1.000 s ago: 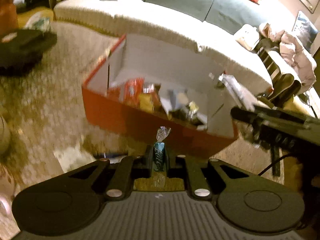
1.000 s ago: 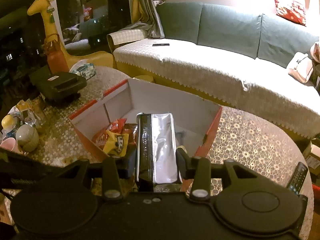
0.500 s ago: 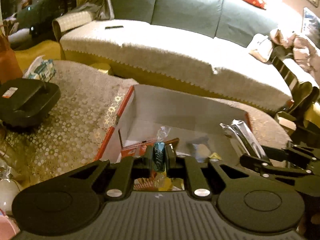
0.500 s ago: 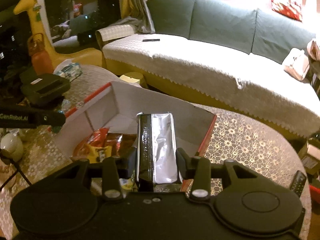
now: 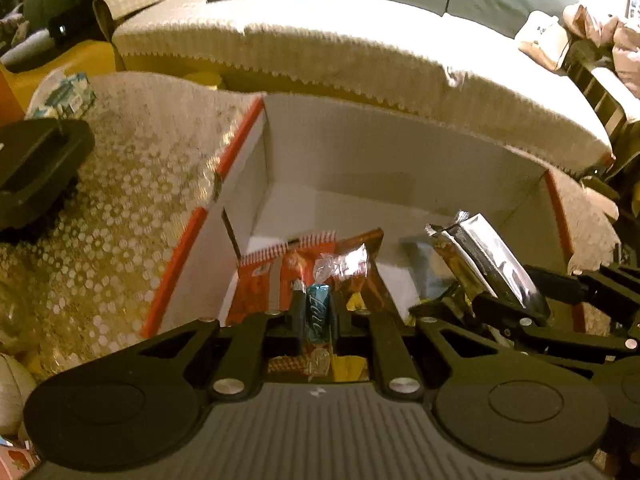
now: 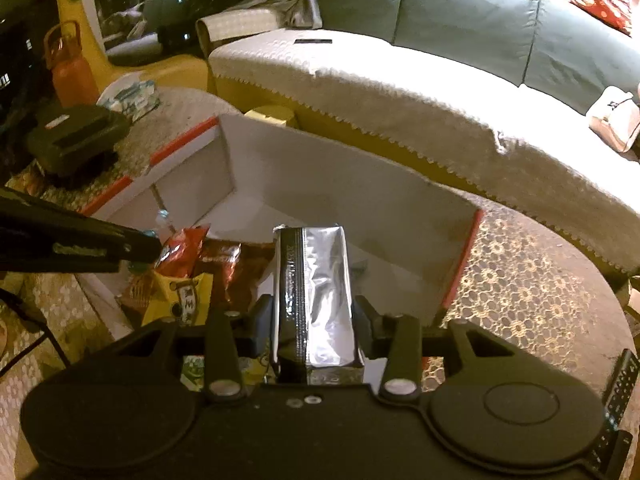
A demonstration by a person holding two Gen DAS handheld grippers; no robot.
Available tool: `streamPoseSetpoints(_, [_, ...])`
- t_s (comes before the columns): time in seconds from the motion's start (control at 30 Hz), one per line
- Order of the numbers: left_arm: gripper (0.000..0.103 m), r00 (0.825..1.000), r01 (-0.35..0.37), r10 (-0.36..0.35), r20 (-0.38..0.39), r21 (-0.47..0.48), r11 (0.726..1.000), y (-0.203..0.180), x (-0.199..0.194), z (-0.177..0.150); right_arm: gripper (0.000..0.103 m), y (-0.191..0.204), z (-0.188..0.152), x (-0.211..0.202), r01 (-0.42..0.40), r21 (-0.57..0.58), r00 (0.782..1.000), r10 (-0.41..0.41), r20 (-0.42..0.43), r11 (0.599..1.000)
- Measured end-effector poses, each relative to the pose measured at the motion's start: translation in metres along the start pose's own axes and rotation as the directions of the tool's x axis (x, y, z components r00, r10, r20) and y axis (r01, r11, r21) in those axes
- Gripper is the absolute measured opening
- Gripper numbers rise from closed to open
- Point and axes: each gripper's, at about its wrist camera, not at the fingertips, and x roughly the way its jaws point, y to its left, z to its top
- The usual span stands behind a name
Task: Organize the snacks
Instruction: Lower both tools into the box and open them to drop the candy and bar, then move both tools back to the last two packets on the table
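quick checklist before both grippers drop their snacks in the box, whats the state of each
1. Left gripper shut on the blue wrapped candy: ok.
2. Right gripper shut on the silver foil packet: ok.
3. Candy over the open red and white box, above the red snack bags: ok.
4. Foil packet over the box's bare white floor: ok.
5. Gap between the two grippers: close side by side, touching or not cannot tell.
6. Height of either snack above the box contents: cannot tell.
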Motion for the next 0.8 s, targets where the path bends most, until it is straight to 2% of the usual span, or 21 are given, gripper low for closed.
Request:
streamPoseSetpoints(0.27, [0.014, 1.0, 0.017, -0.016, -0.021, 0.007, 1.0, -0.004, 0.001, -0.008, 0.042, 0.005, -0.002, 0.002, -0.004, -0.015, 0.999, 0.004, -0.033, 1.0])
streamPoseSetpoints(0.43, [0.032, 0.999, 0.046, -0.046, 0.001, -0.002, 0.999, 0.0, -0.012, -0.012, 0.042, 0.002, -0.005, -0.01, -0.019, 0.009, 0.999, 0.019, -0.027, 1.0])
streamPoseSetpoints(0.6, [0.058, 0.997, 0.063, -0.062, 0.047, -0.01, 0.998, 0.002, -0.034, -0.016, 0.044, 0.001, -0.009, -0.028, -0.04, 0.026, 0.999, 0.04, -0.006, 0.999])
streamPoseSetpoints(0.73, [0.062, 0.994, 0.078, -0.077, 0.083, -0.008, 0.997, 0.006, -0.057, -0.021, 0.049, 0.003, -0.013, -0.047, -0.058, 0.029, 0.998, 0.057, 0.015, 0.998])
streamPoseSetpoints(0.8, [0.068, 0.992, 0.083, -0.082, 0.097, -0.008, 0.997, 0.008, -0.068, -0.025, 0.054, 0.005, -0.014, -0.056, -0.066, 0.034, 0.997, 0.065, 0.031, 0.997])
